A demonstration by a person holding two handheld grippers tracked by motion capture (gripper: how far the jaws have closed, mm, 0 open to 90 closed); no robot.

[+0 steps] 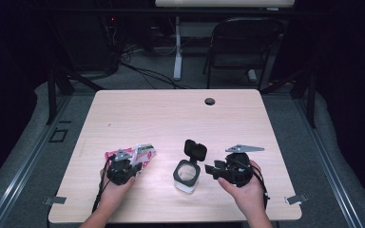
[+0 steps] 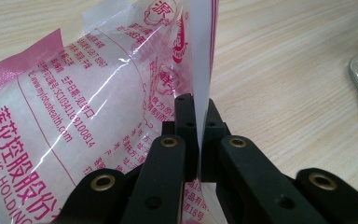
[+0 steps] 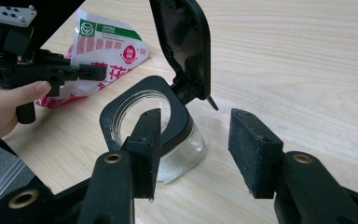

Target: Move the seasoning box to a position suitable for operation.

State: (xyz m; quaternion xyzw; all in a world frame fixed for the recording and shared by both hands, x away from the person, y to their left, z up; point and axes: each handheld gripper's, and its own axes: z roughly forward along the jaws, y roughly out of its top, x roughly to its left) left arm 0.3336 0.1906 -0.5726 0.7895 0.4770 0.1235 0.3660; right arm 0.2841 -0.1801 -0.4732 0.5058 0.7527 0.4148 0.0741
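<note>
1. At the near left of the table point(image 1: 123, 114), the left gripper point(image 1: 132, 167) has its jaws pinched shut on the flat sealed edge of a pink-and-white plastic pouch point(image 1: 140, 154); in the left gripper view that seam point(image 2: 200, 70) stands up thin between the two pads
2. Pouch lies on the wood just ahead of the left hand point(image 1: 111, 187); printed pink lettering, green logo corner in the right gripper view point(image 3: 109, 39); contents not readable as to kind
3. Handling, judged: film is thin, glossy, crinkly, so soft and slippery; probably light but floppy, body will sag and swing below any grip; seam is the stiffest part, so the current hold looks sensible; a grip on the belly would likely slide or squash it
4. Mid-table sits a clear glass jar point(image 1: 187, 176) with a black collar and a hinged black lid point(image 1: 195, 149) flipped open, upright; some white stuff at the bottom, seen in the right gripper view point(image 3: 179, 158)
5. Right gripper point(image 1: 211, 169) just beside the jar, jaws standing wide apart, not pressing on anything; left pad overlaps the collar in its own view, contact cannot be told
6. Jar judged rigid, heavier, breakable, smooth-walled; take it around the body under the collar, not by the lid, hinge looks weak
</note>
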